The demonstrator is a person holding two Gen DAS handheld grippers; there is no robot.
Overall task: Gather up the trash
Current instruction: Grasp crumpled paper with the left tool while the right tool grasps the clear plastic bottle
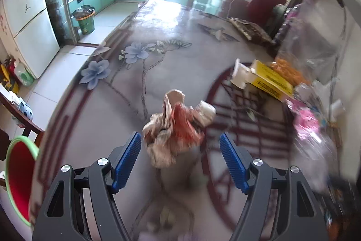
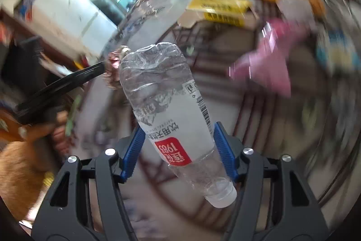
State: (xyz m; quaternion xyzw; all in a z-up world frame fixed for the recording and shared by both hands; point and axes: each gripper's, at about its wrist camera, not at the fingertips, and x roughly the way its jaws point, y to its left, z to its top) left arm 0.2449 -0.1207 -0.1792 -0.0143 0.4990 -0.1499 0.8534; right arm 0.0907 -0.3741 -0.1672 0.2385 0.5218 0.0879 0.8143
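In the left wrist view a crumpled red and beige wrapper [image 1: 176,128] lies on the flowered table [image 1: 140,60]. My left gripper [image 1: 180,146] is open, its blue pads either side of the wrapper's near end, not closed on it. In the right wrist view my right gripper [image 2: 178,139] is shut on a crushed clear plastic bottle [image 2: 167,103] with a red and white label, cap end toward the camera, held above the table. The view is blurred. The other gripper's black arm [image 2: 63,85] and the wrapper [image 2: 114,69] show at the left behind the bottle.
A yellow box [image 1: 270,78], white carton [image 1: 240,73], orange snack bag [image 1: 286,71], clear plastic bags [image 1: 315,46] and pink packaging [image 1: 306,119] crowd the table's right side. A red bin with green rim [image 1: 20,182] stands left of the table. A fridge [image 1: 27,22] stands far left.
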